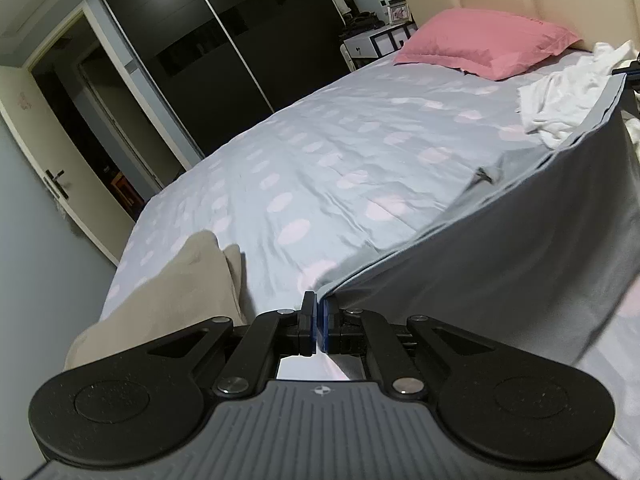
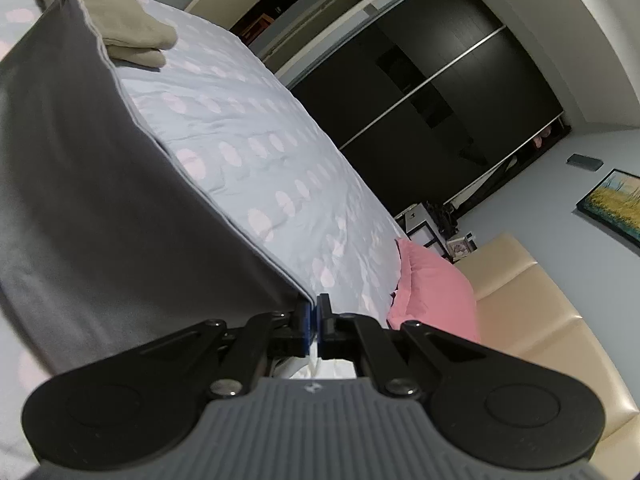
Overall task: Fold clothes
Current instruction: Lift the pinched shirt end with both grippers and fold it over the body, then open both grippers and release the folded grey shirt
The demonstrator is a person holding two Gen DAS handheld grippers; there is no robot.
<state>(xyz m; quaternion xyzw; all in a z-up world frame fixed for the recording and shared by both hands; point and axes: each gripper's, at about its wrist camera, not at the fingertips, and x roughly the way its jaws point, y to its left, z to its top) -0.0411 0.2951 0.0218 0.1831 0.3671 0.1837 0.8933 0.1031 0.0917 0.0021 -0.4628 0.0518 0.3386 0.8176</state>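
Bed with pale blue, pink-dotted cover point(image 1: 320, 152); dark grey cloth garment point(image 1: 520, 248) stretched taut above its edge. Beige folded garment point(image 1: 180, 280), white crumpled garment point(image 1: 560, 100) on bed. Left tongs point(image 1: 319, 320), right tongs point(image 2: 313, 320) each pinching a grey garment corner.

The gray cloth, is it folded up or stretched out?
Stretched out. The gray cloth hangs taut above the bed, one corner pinched in the left tool, another in the right tool.
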